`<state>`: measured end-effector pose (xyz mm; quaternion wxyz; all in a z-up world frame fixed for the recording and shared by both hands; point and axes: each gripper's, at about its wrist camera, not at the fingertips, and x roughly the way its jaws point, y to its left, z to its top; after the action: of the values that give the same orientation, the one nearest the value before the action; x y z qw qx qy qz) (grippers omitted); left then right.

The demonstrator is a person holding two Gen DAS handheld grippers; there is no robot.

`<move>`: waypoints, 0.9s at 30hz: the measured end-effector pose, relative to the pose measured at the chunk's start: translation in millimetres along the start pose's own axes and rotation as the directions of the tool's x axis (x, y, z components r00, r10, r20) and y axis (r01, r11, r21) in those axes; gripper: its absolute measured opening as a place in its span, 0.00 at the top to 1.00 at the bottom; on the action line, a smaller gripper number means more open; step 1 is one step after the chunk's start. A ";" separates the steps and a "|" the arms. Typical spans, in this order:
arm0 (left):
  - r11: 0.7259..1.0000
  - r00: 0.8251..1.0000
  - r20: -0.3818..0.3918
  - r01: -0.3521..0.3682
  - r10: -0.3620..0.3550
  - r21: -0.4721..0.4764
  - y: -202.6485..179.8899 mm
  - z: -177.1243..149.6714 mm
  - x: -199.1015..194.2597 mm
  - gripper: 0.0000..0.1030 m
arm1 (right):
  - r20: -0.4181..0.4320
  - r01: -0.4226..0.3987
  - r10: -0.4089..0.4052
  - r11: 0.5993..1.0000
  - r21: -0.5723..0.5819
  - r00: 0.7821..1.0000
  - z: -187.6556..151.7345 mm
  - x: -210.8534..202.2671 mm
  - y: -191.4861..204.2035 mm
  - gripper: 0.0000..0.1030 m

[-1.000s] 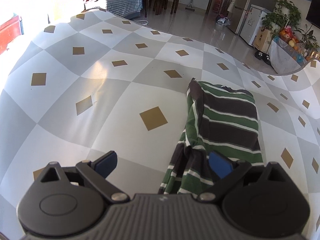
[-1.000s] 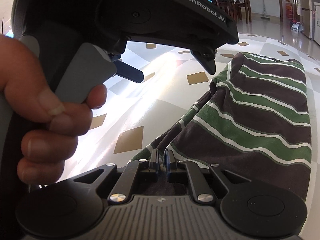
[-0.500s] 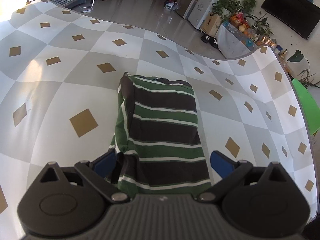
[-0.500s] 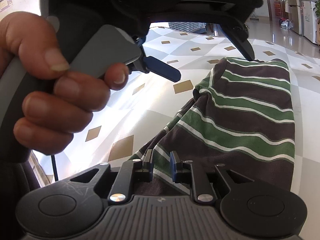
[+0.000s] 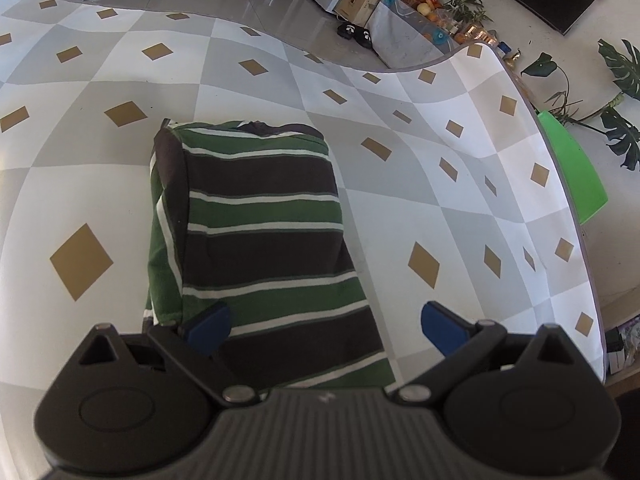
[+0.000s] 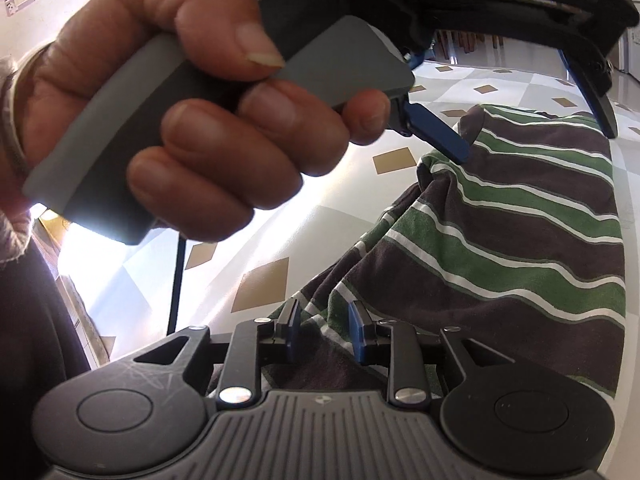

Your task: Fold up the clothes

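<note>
A green, dark-brown and white striped shirt [image 5: 260, 240] lies folded into a long strip on the checked tablecloth [image 5: 400, 200]. My left gripper [image 5: 326, 326] hovers wide open over the shirt's near end, one blue pad above the cloth and the other past its right edge. In the right wrist view the shirt [image 6: 520, 240] runs away to the right. My right gripper [image 6: 324, 332] stands open by a small gap at the shirt's near left edge, cloth lying between the jaws. A hand [image 6: 192, 120] holding the left gripper's handle fills the upper left there.
The cloth-covered table ends in a curved far edge [image 5: 360, 66] and a right edge [image 5: 576, 216]. Beyond it are a green chair [image 5: 572, 168], potted plants [image 5: 616, 80], a small stand with fruit [image 5: 404, 28] and shoes [image 5: 354, 34] on the floor.
My right gripper, shut on the shirt's edge a second ago, has opened. My left gripper has swung right, from beside the shirt to over its near end, staying open.
</note>
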<state>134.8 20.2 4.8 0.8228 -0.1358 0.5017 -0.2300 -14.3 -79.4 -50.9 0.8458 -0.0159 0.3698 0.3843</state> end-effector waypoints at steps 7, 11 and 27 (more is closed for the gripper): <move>0.988 0.996 -0.068 -0.064 0.055 -0.140 36.0 -0.1 22.9 0.01 | -0.019 -0.035 0.034 0.997 -0.069 0.999 -1.1 2.9 4.0 0.72; 0.987 0.996 -0.058 -0.071 0.063 -0.141 37.9 0.2 24.7 0.00 | -0.024 -0.033 0.030 0.993 -0.112 0.999 -2.0 3.7 7.5 0.72; 0.990 0.992 -0.027 -0.126 0.125 -0.062 10.7 -20.1 3.7 0.00 | -0.029 -0.001 0.003 0.999 0.052 1.000 5.4 -20.6 -4.3 0.68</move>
<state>121.0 27.6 -12.1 0.8250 -0.1274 0.5258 -0.1634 -17.0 -93.9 -35.0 0.8400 0.0006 0.3921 0.3751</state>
